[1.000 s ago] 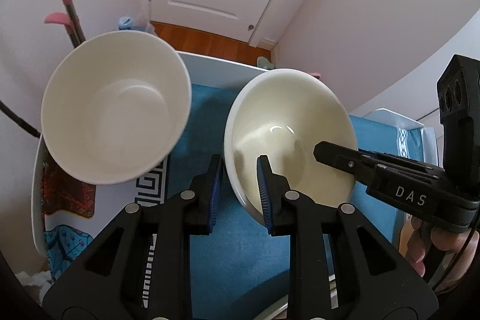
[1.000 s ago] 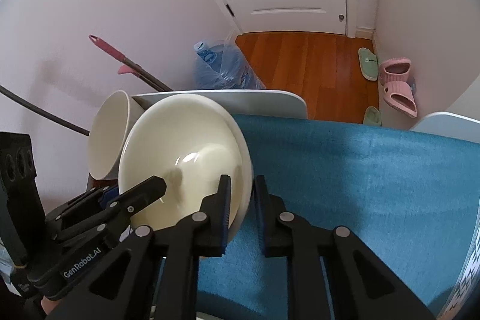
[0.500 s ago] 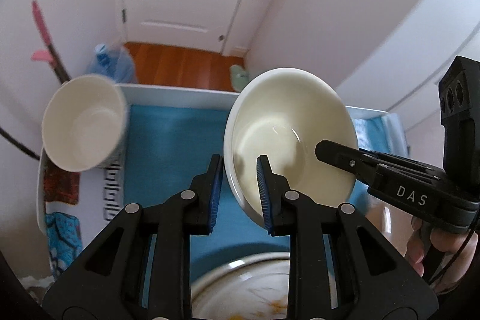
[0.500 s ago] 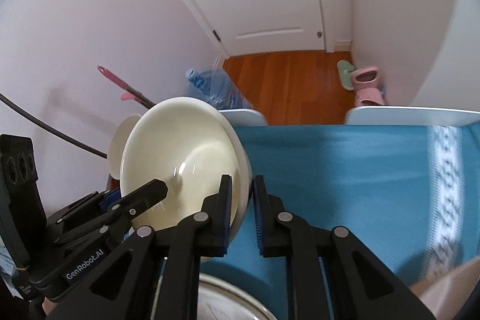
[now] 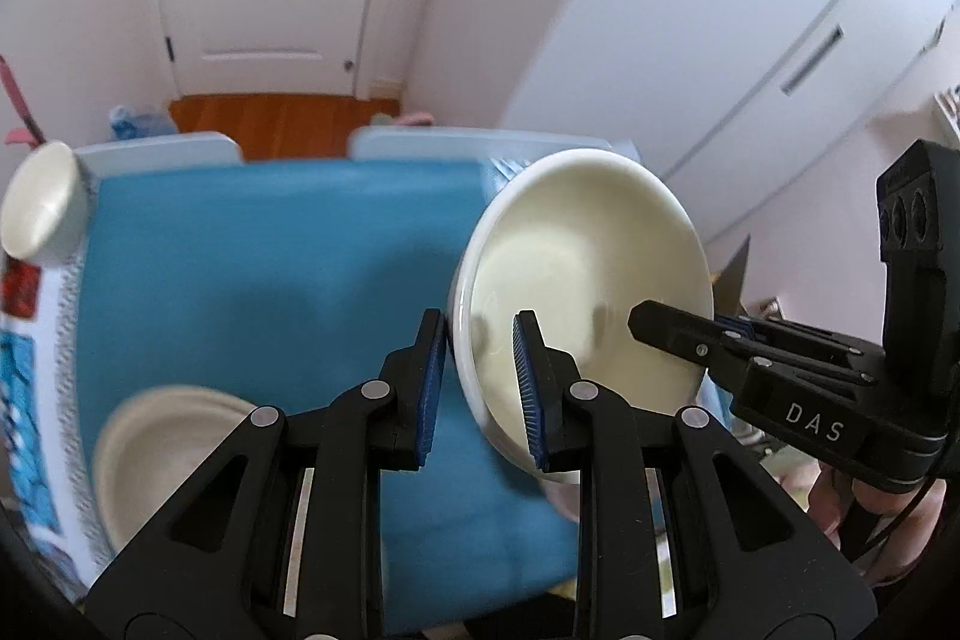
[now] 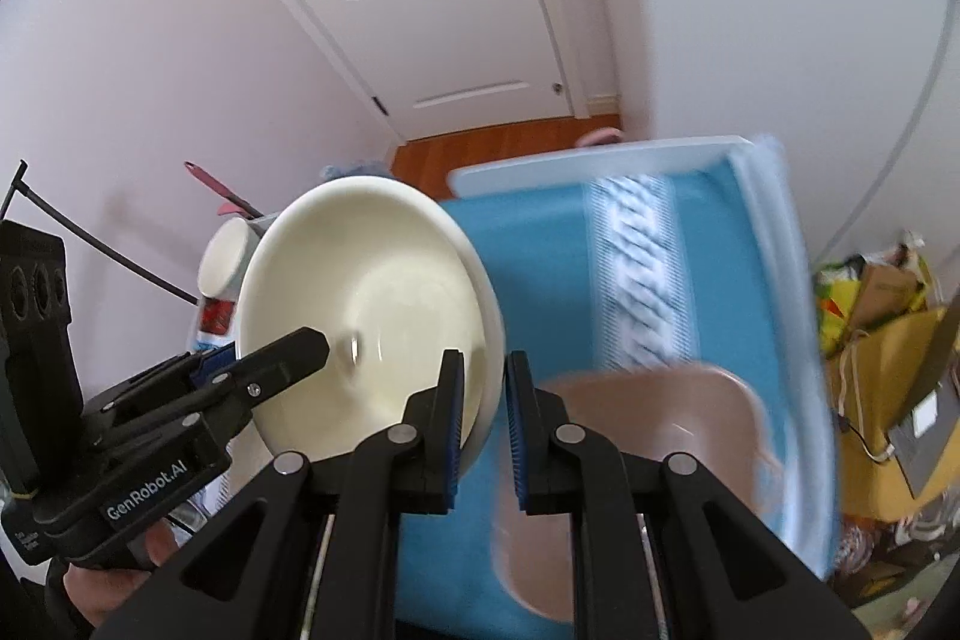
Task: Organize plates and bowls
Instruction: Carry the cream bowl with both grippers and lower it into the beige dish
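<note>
The left gripper (image 5: 478, 376) is nearly closed, its two blue-padded fingers pinching the rim of a cream bowl (image 5: 585, 280): one finger sits outside the wall, the other inside the hollow. The right gripper (image 6: 483, 418) is clamped on the opposite side of the same bowl (image 6: 366, 304) in the same way, one finger inside and one outside. In the left wrist view the right gripper shows at the right edge, its black finger lying across the bowl's inner face, with part of the person's hand (image 5: 870, 508) below it. In the right wrist view the left gripper (image 6: 300, 352) reaches in from the lower left.

The bowl is held tilted, lifted clear of the blue cloth (image 5: 270, 292) that covers the table, its opening turned toward the cameras.

On the cloth a pale plate (image 5: 162, 454) lies at the lower left of the left wrist view, blurred and partly hidden behind the gripper. A second white bowl (image 5: 39, 208) stands at the far left corner of the table, cut off by the edge of the view and blurred. In the right wrist view a pinkish-brown dish (image 6: 648, 436) lies on the cloth just beyond the fingers; it is smeared, and its lower part is hidden by the gripper's body. The clutter (image 6: 876, 292) at the right edge is too blurred to name.
</note>
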A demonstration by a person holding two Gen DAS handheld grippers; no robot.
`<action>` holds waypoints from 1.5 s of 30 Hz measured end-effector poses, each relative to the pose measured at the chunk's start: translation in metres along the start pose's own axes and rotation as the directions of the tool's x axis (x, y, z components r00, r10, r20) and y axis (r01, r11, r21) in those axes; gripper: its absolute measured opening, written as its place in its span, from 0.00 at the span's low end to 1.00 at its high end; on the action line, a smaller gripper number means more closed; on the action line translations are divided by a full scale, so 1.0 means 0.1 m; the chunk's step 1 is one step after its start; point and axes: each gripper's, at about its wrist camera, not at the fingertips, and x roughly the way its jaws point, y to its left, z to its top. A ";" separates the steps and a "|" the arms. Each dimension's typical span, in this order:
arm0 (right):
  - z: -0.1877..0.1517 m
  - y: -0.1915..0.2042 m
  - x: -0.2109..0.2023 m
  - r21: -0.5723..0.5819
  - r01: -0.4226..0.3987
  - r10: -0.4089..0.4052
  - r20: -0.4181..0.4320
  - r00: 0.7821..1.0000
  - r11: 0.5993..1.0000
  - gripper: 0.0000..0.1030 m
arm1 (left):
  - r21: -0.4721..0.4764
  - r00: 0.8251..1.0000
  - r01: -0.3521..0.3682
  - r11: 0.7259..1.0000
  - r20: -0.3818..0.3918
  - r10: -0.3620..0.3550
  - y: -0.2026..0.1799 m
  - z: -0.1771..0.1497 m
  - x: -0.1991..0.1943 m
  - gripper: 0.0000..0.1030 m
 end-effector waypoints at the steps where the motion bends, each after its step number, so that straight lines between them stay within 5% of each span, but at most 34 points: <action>1: -0.05 -0.11 -0.03 0.005 0.003 -0.003 -0.008 1.000 1.000 0.13 | 0.002 1.000 0.001 1.000 -0.014 -0.001 -0.12 -0.06 0.06 0.20; 10: -0.38 -0.75 0.03 0.076 0.026 -0.018 -0.111 0.994 0.997 0.13 | 0.032 0.984 -0.019 0.999 -0.174 0.024 -0.58 -0.31 0.66 0.20; 21: -0.53 -1.02 0.31 0.163 0.061 -0.027 -0.200 0.979 0.985 0.13 | 0.123 0.946 -0.034 0.992 -0.317 0.072 -0.58 -0.37 1.19 0.20; 34: -0.66 -1.12 0.43 0.241 0.087 -0.022 -0.258 0.966 0.967 0.13 | 0.198 0.926 -0.036 0.980 -0.362 0.107 -0.65 -0.32 1.42 0.20; 45: -0.63 -1.12 0.45 0.263 0.114 -0.039 -0.273 0.961 0.958 0.13 | 0.228 0.934 -0.049 0.972 -0.334 0.125 -0.71 -0.25 1.39 0.20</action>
